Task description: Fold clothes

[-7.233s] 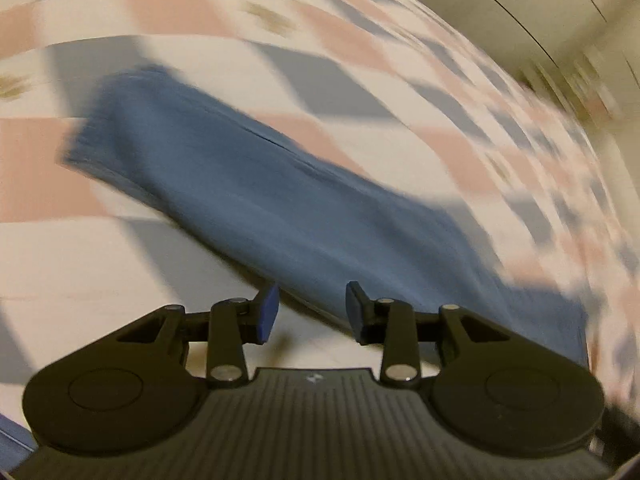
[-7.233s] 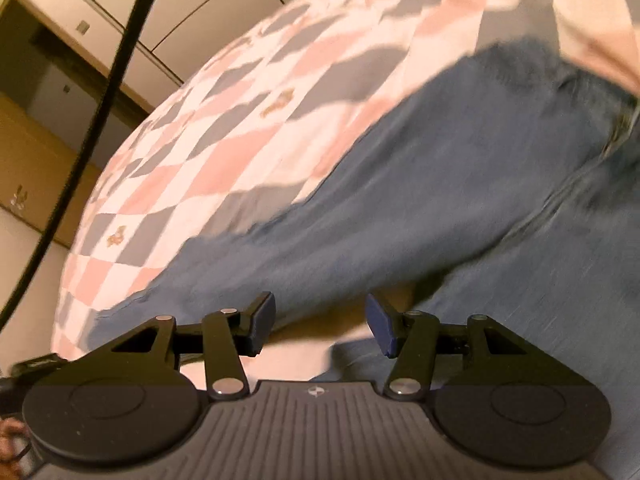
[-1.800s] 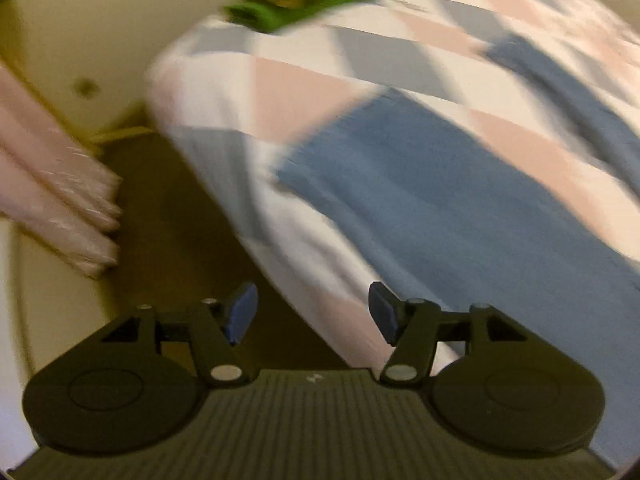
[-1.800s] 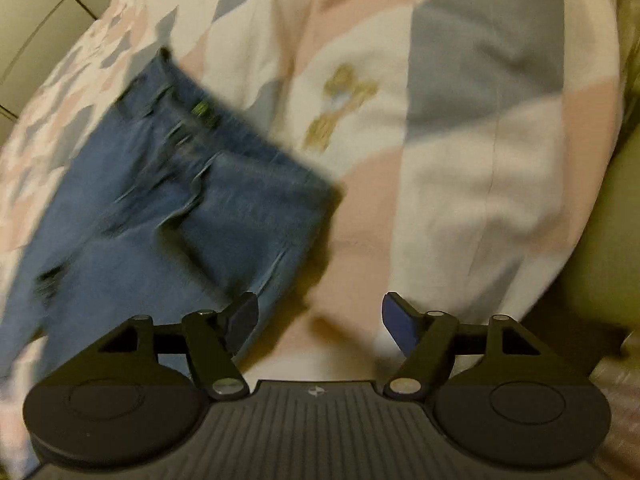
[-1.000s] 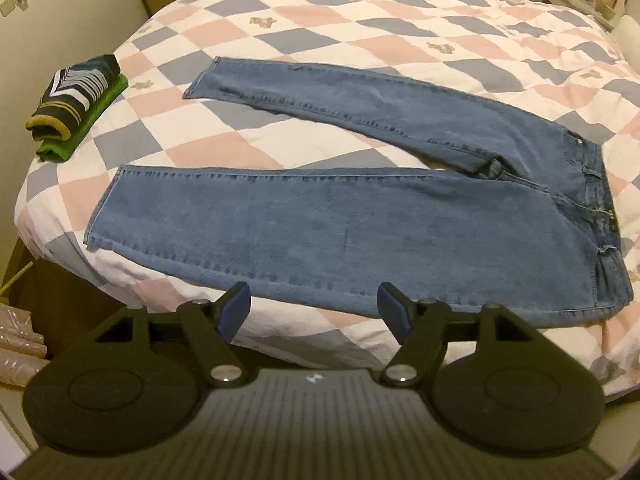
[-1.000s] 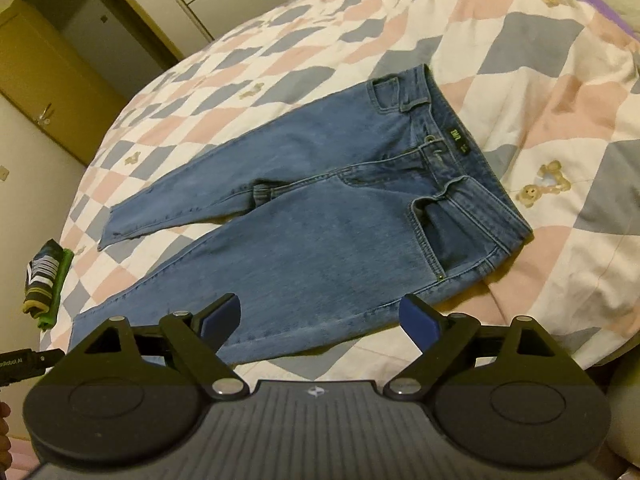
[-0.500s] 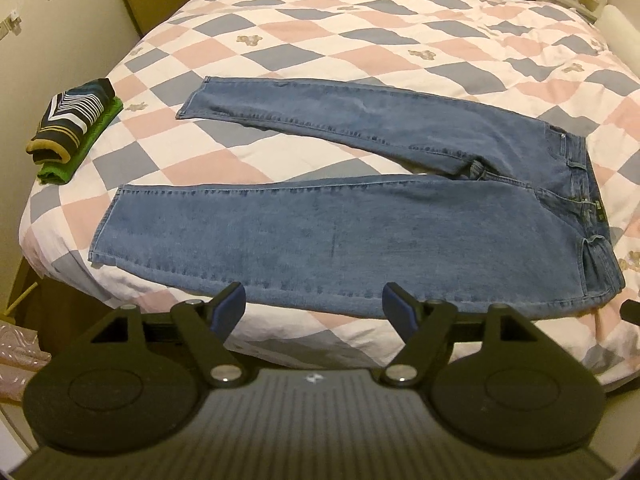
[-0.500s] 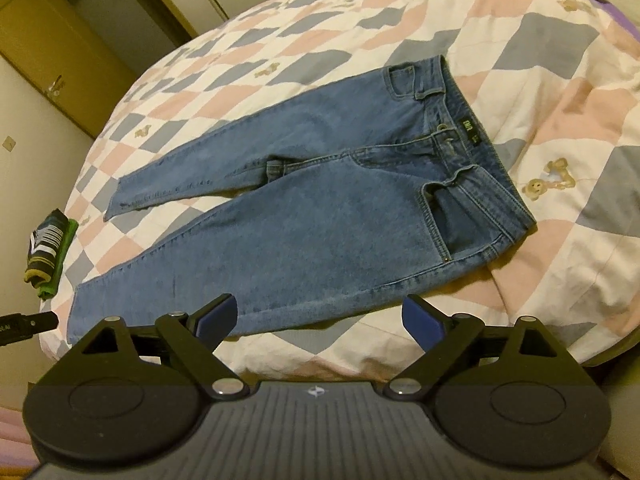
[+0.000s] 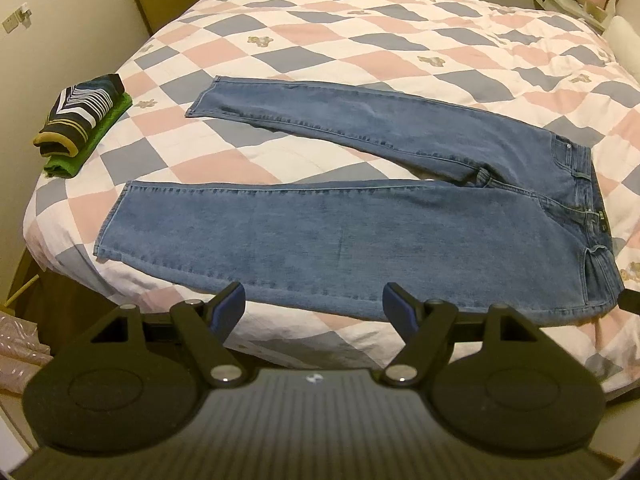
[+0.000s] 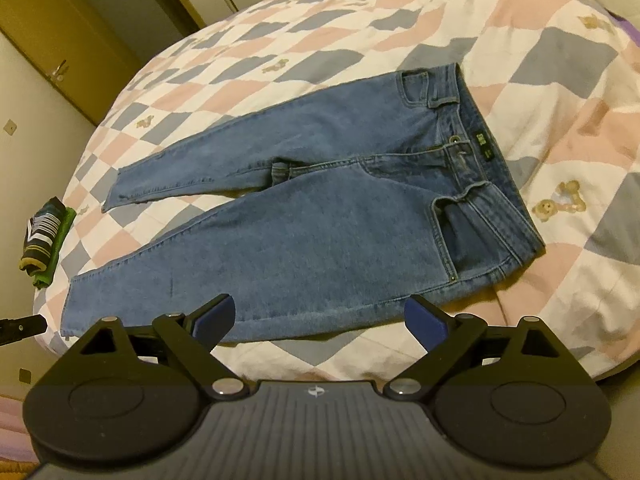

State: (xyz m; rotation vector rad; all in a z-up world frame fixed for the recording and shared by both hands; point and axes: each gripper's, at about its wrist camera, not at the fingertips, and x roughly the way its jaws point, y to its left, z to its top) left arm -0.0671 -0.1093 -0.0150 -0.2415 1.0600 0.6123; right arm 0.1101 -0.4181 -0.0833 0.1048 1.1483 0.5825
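A pair of blue jeans (image 9: pixel 360 236) lies flat on the bed, legs spread apart in a V, waistband to the right and hems to the left. It also shows in the right wrist view (image 10: pixel 340 216), waistband at the right. My left gripper (image 9: pixel 314 306) is open and empty, held back above the near bed edge in front of the near leg. My right gripper (image 10: pixel 318 318) is open and empty, also back from the near edge, in front of the near leg and hip.
The bed has a pink, grey and white checked quilt (image 9: pixel 360 40). A small stack of folded clothes (image 9: pixel 82 116) sits at the bed's left corner, also in the right wrist view (image 10: pixel 44 248). Wardrobe doors (image 10: pixel 60 40) stand behind. The floor lies below the near edge.
Both grippers have pulled back and up from the jeans, so the whole garment is now in view lying flat. Both stay open.
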